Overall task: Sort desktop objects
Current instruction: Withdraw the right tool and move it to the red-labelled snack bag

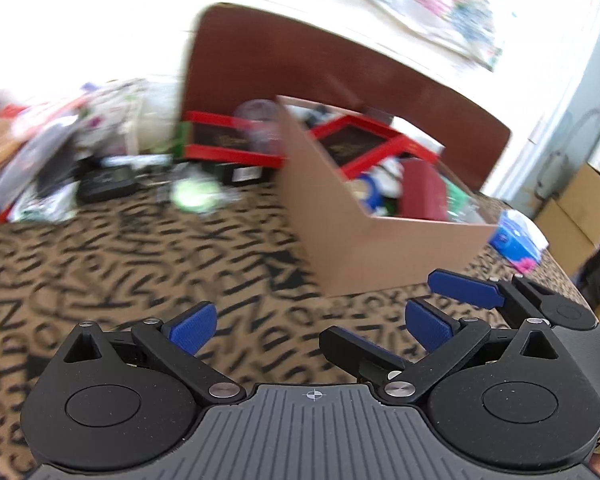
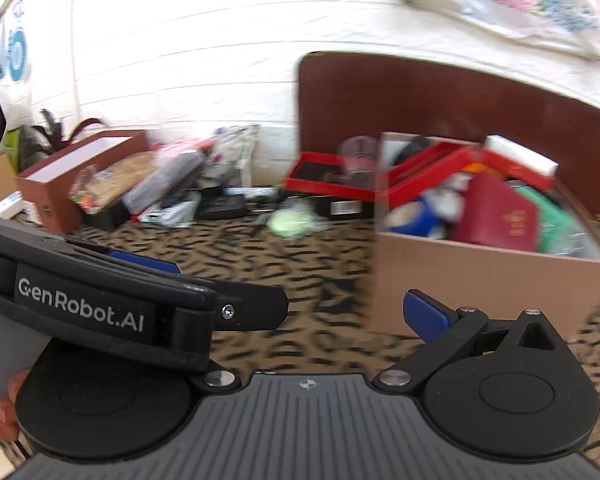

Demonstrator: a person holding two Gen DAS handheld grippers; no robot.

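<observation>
- At lower centre of the left wrist view, the left gripper (image 1: pixel 312 326) stands wide apart, holding nothing, above the patterned tablecloth (image 1: pixel 140 272).
- Right of centre: cardboard box (image 1: pixel 340 248), filled with red cases and other items.
- Upper left: blurred clutter pile (image 1: pixel 80 160) against the wall.
- The right gripper (image 1: pixel 412 316) crosses just beside the left one; in its own view the left tool hides one finger, so its spread cannot be told.

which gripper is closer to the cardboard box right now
Right, though only slightly. The right gripper hovers open just before the cardboard box's near wall; the left gripper, also open, sits beside it, farther over the patterned tablecloth.
</observation>
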